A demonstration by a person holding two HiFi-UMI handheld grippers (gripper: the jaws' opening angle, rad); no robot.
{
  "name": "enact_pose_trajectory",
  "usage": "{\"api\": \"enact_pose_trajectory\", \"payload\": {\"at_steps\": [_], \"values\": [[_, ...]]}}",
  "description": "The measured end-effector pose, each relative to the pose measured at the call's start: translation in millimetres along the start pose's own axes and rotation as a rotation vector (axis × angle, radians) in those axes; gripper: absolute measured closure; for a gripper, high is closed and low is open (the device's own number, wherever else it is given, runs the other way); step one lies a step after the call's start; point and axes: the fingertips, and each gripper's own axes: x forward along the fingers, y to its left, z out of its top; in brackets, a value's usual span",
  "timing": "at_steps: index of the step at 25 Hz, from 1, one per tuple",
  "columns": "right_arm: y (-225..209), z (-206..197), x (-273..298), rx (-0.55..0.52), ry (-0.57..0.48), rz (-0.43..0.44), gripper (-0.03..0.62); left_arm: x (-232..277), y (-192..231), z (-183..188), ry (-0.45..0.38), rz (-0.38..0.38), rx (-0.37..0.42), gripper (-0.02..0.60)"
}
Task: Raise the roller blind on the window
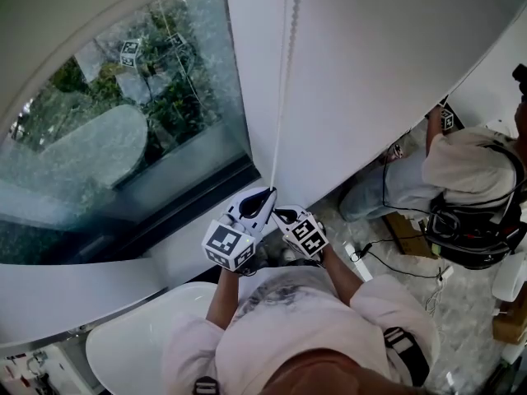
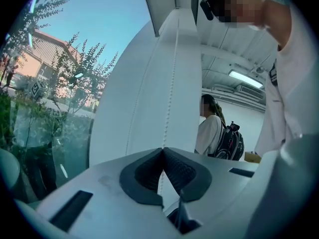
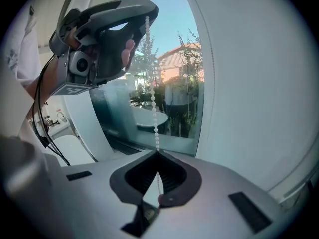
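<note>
Head view shows the big window (image 1: 123,138) on the left and the white roller blind (image 1: 370,72) hanging down next to it. A thin bead chain (image 1: 284,97) runs down along the edge of the blind to the two grippers. The left gripper (image 1: 262,200) is the higher one. The right gripper (image 1: 286,217) is just below it, very close. Another person (image 1: 461,171) is low down, well off to the right.

Left gripper view looks up along the blind. The jaws are shut tight. The bead chain goes up from the spot where the tips meet, so it looks pinched there.

Right gripper view shows these jaws closed too. The chain goes in at the tips and shows again in the little gap behind them. Higher up, the left gripper has the same chain.

The blind looks mostly down, so I think the job has a long way to go. The chain is light, thin and floppy. Its little beads are round and smooth, so it may slip. I think the best place to hold is right on the beads, squeezed firmly, with a pull straight down along the chain. The blind itself looks like soft cloth and should not be grabbed. A hard yank could snap the chain.
</note>
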Motion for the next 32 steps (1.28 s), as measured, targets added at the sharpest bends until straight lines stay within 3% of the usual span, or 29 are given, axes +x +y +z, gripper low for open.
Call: {"api": "enact_pose_trajectory", "payload": {"at_steps": [7,19,22,32], "values": [[2.8,-11.1,-0.1,0.010,0.036,-0.009,0.533,0.2,1.6,-11.3,0.024,0.003,-0.004,0.574],[18.8,0.4,-12.5,-0.004,-0.037,0.009,0.528,-1.7,3.3,-5.7,0.020,0.023,0.011,0.574],[19.6,15.6,-21.3,-0.003,-0.070,0.024,0.445,-2.0,7.2,-6.6,0.018,0.026,0.011,0.574],[9.9,134.7,-121.5,-0.032,-0.258,-0.073,0.444,-3.3,3.2,-1.3,0.009,0.034,0.016,0.574]]}}
